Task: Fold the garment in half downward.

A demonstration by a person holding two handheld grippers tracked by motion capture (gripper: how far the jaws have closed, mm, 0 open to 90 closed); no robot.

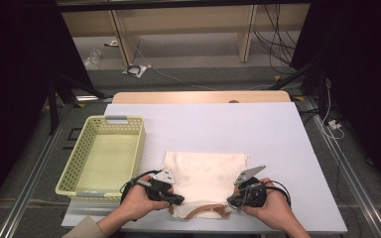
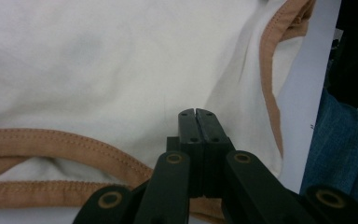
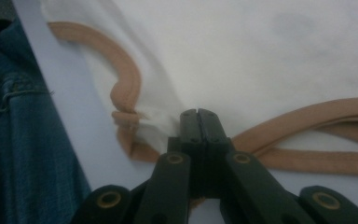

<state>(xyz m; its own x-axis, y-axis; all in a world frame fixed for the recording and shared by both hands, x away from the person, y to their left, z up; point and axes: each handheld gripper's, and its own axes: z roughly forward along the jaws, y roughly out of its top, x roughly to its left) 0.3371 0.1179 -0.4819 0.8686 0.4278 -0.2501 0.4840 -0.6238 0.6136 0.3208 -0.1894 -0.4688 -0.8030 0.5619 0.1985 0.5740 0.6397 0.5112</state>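
A cream garment (image 1: 206, 178) with tan trim (image 1: 203, 210) lies flat on the white table (image 1: 228, 129), its trimmed edge nearest the person. My left gripper (image 1: 178, 200) sits at the garment's near left corner, and my right gripper (image 1: 232, 201) at its near right corner. In the left gripper view the jaws (image 2: 196, 112) are shut, with the cream garment (image 2: 98, 60) creasing away from their tips beside the tan trim (image 2: 51, 140). In the right gripper view the jaws (image 3: 198, 112) are shut on a bunched fold of the garment (image 3: 261, 46) next to a loop of trim (image 3: 126, 70).
A pale yellow-green perforated basket (image 1: 67, 173) stands on the table's left side. The person's blue jeans (image 3: 18, 140) show beyond the table's near edge. Open white tabletop lies behind and right of the garment.
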